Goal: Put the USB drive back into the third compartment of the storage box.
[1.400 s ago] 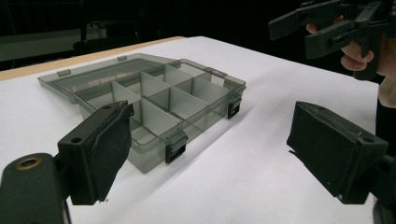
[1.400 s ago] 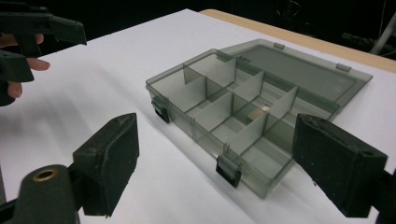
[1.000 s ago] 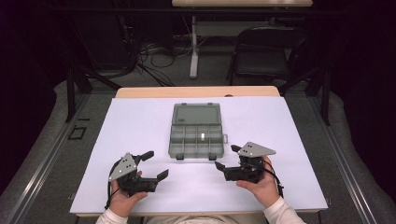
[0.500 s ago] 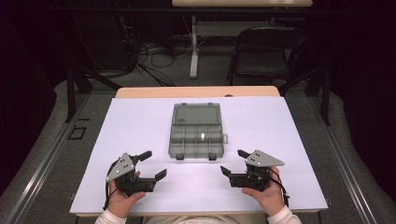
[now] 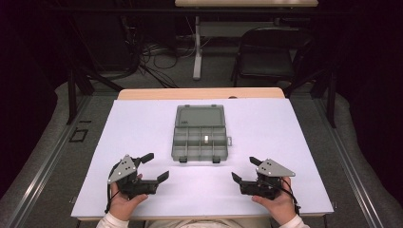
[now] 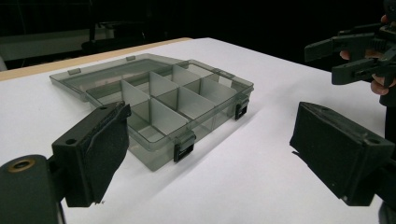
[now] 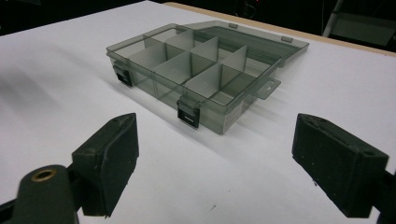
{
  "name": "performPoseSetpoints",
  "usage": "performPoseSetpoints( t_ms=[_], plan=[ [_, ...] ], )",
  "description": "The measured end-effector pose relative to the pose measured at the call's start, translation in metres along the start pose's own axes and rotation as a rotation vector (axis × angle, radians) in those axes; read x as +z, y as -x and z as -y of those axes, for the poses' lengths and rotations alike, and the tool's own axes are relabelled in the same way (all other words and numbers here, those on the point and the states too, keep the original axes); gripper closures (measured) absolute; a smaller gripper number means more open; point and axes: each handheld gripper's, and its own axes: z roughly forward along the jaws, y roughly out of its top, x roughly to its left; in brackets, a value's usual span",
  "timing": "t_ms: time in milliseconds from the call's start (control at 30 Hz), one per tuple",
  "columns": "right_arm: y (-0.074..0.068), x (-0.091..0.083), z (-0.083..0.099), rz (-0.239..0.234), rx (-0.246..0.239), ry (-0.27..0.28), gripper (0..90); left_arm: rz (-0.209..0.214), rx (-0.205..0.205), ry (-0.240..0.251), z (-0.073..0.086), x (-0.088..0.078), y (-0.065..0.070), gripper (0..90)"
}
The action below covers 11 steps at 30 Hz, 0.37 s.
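Note:
A grey see-through compartment box (image 5: 199, 142) lies open in the middle of the white table, its lid (image 5: 199, 116) flat behind it. One middle compartment holds a small white item (image 5: 207, 138). My left gripper (image 5: 157, 166) rests near the front edge, left of the box, open with nothing between its jaws. My right gripper (image 5: 244, 169) sits to the box's right front, also open and holding nothing. In the left gripper view the box (image 6: 159, 102) lies ahead of my left gripper (image 6: 217, 158), with the other gripper (image 6: 359, 51) at upper right. The right gripper view has the box (image 7: 201, 70) beyond my right gripper (image 7: 223, 163).
A white sheet (image 5: 142, 123) covers the table, with a wooden strip (image 5: 199, 93) along the far edge. Behind the table are a black chair (image 5: 271, 57), a table leg (image 5: 197, 47) and cables on the floor. Two black latches (image 7: 188, 113) face the person.
My right gripper has drawn back from the box toward the near edge and a little to the right. The left gripper has barely moved. Both stayed open.

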Motion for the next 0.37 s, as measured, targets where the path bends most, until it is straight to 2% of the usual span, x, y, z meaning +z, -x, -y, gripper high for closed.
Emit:
performPoseSetpoints(
  t_ms=[367],
  plan=[
    [0.013,0.005,0.007,0.033,0.041,-0.013,14.5,-0.018,-0.010,-0.013,0.001,0.002,-0.005,11.3]
  ],
)
